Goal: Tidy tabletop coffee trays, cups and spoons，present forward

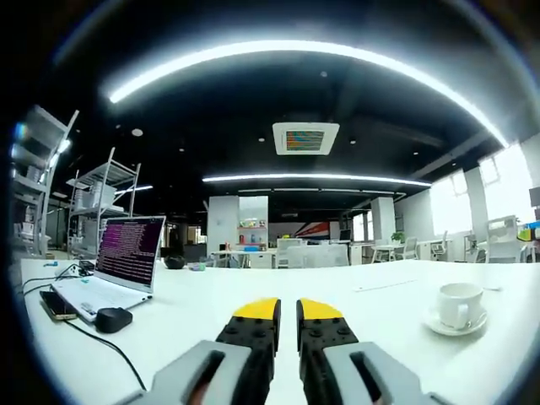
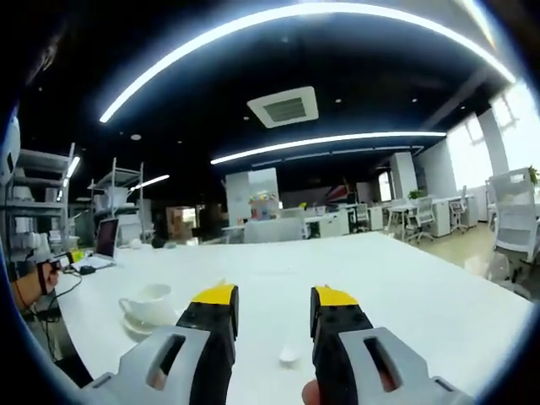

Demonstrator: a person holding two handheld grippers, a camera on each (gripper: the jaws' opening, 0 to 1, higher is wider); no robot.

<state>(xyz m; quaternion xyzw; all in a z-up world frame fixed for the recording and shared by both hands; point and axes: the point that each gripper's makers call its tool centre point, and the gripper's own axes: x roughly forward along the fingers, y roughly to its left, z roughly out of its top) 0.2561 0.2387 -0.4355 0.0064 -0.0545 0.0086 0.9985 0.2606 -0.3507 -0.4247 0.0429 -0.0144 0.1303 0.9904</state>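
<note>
1. Ahead of your left tongs [image 1: 287, 310] the white table [image 1: 337, 295] lies bare right out to its far edge, so you have an open lane straight forward.
2. To their right, a cup [image 1: 460, 302] on its saucer [image 1: 456, 323] stands near the table's edge, well apart from the tongs.
3. To their left, a laptop [image 1: 118, 266], mouse [image 1: 112, 319], phone [image 1: 57, 305] and trailing cable [image 1: 105, 346] crowd that side.
4. Ahead of your right tongs [image 2: 274, 299] the table is open forward and rightward.
5. A cup and saucer [image 2: 143, 308] sit just beside the left jaw, and a small white piece [image 2: 288, 356] lies between the jaws.
</note>
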